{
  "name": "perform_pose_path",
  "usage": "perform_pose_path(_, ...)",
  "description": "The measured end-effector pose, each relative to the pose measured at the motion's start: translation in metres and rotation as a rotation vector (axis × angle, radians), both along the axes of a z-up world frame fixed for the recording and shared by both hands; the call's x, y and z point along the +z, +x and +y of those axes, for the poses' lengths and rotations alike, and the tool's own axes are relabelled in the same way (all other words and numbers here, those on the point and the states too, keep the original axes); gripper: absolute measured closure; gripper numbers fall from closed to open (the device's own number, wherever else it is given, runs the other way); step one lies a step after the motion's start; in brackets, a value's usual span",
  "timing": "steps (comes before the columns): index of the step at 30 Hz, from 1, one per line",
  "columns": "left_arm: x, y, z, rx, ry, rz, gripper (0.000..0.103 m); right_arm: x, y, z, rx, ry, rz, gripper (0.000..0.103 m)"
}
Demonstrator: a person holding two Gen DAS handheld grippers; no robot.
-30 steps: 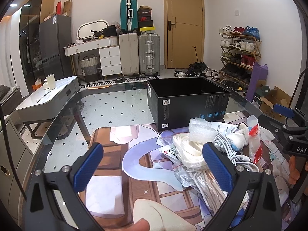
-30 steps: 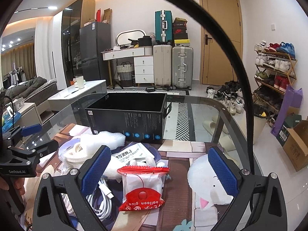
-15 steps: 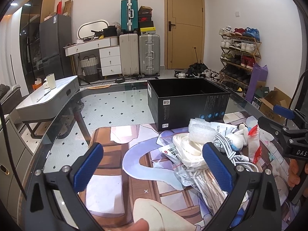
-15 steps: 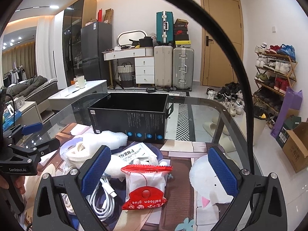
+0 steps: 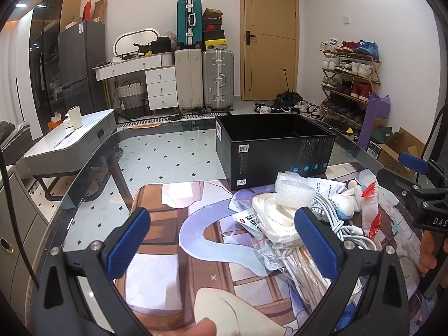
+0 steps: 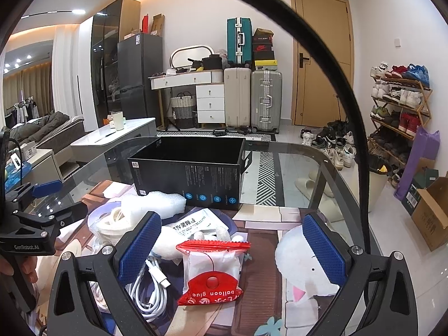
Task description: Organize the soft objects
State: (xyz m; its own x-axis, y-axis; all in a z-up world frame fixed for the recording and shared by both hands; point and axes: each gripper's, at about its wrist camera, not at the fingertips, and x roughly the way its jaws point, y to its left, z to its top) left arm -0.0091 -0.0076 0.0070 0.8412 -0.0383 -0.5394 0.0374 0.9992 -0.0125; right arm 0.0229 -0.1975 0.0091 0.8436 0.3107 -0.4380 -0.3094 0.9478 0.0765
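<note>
An open black box [image 5: 275, 145] [image 6: 193, 173] stands on the glass table. In front of it lies a pile of soft items: a white foam piece [image 5: 294, 191] [image 6: 156, 203], coiled white rope in a bag [image 5: 273, 215], white cables [image 6: 152, 288], a small plush [image 5: 345, 201], a printed flat packet [image 6: 196, 224] and a red-and-white "balloon glue" bag [image 6: 212, 271] [image 5: 369, 215]. My left gripper [image 5: 221, 240] is open and empty, left of the pile. My right gripper [image 6: 231, 242] is open and empty, with the balloon glue bag between its fingers.
A printed mat [image 5: 173, 240] covers the near part of the glass table [image 6: 296, 168]. The table edge curves at left and right. A low white table [image 5: 70, 142], suitcases [image 5: 217, 79], a shoe rack [image 5: 350, 78] and cardboard boxes [image 6: 431, 212] stand on the floor beyond.
The right gripper has moved slightly forward toward the balloon glue bag. The left gripper has barely moved.
</note>
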Motion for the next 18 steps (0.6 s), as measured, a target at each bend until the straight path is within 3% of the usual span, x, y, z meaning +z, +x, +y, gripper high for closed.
perform_pose_path(18,0.0005,-0.0014,-0.0004,-0.001,-0.005,-0.013,0.0,-0.0001,0.0008,0.0002,-0.015,-0.001,-0.003,0.0)
